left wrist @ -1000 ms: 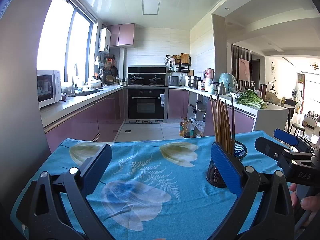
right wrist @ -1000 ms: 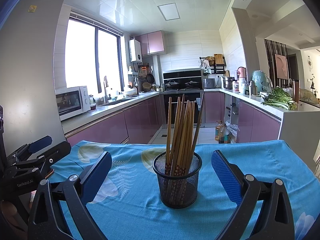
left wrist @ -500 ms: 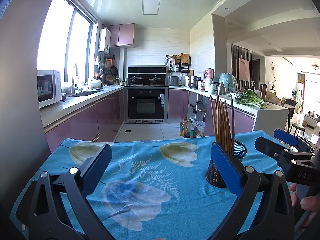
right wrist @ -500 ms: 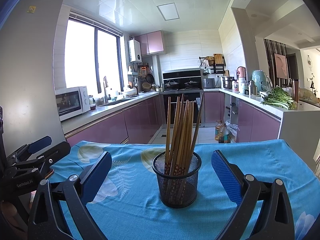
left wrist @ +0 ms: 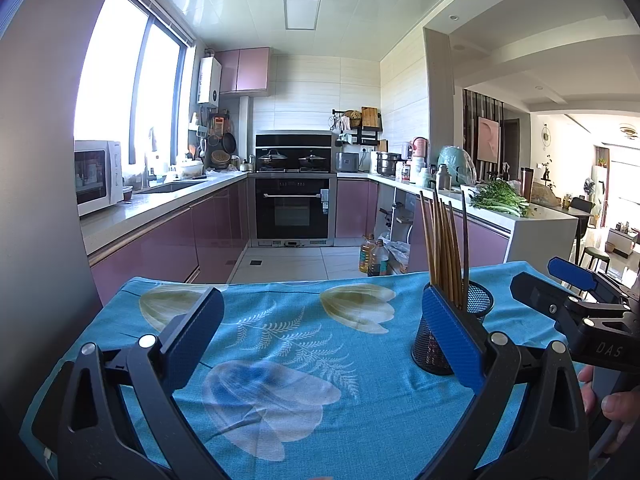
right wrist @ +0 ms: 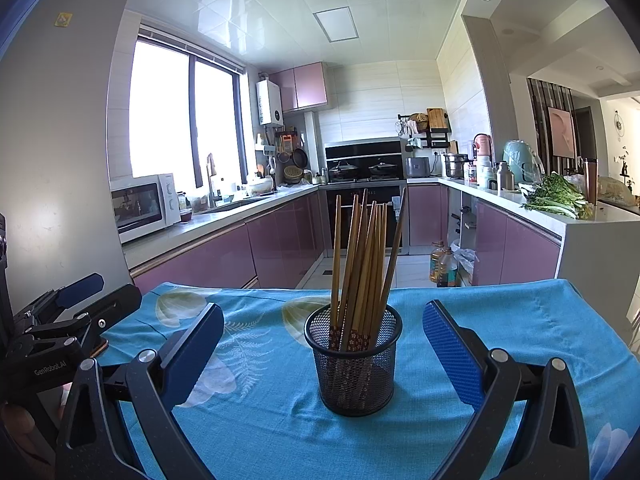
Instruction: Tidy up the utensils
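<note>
Your table carries a blue floral tablecloth (right wrist: 500, 320) that fills the lower half of both wrist views; behind it runs the kitchen, with purple cabinets (right wrist: 224, 256) along the left wall, a black oven (left wrist: 292, 208) at the far end, and a white microwave (right wrist: 144, 206) on the left counter. Leafy greens (right wrist: 556, 200) lie on the right counter.

Your right gripper (right wrist: 322, 352) hovers low over the cloth with its blue-padded fingers (right wrist: 448, 354) spread wide; nothing lies between them but the holder beyond. Your left gripper (left wrist: 320, 342) sits just as low, its fingers (left wrist: 192, 338) likewise wide apart and holding nothing. Each gripper shows at the edge of the other's view, so they stand side by side, near but apart.

The black mesh holder (right wrist: 354, 364) stands upright on the cloth, centred in front of your right gripper and clear of both pads. In the left wrist view it appears at the right, partly hidden behind the left gripper's right finger.

The chopsticks (right wrist: 364, 264), a bundle of brown wooden sticks, stand inside the holder, fanning slightly outward; patterned ends show through the mesh near the rim.
</note>
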Tool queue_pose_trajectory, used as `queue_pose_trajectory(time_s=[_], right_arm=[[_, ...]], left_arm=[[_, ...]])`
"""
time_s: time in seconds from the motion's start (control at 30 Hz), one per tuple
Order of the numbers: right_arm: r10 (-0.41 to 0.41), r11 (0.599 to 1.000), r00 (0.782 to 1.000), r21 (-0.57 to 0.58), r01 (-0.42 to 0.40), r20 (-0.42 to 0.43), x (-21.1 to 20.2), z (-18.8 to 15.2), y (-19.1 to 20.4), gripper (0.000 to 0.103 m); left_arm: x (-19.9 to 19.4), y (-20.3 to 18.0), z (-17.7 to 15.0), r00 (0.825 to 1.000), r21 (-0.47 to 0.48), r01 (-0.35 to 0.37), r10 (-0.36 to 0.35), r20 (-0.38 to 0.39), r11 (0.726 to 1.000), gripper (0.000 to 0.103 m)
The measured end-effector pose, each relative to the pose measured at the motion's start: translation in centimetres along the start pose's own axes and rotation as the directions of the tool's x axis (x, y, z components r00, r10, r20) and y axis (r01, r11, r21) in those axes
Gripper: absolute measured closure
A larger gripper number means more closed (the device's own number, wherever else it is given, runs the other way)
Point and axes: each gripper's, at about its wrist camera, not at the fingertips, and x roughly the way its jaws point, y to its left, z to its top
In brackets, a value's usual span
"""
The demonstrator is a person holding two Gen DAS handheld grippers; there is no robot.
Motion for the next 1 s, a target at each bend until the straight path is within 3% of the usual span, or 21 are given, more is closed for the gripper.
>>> queue_pose_trajectory(time_s=[1.0], right_arm=[[0.003,1.000,1.000,0.004,-0.003,0.002,-0.15,-0.01,0.07,0.006]], left_arm=[[0.07,-0.20,-0.08,1.000,0.002,0.002,-0.002,0.002,1.000,0.006]])
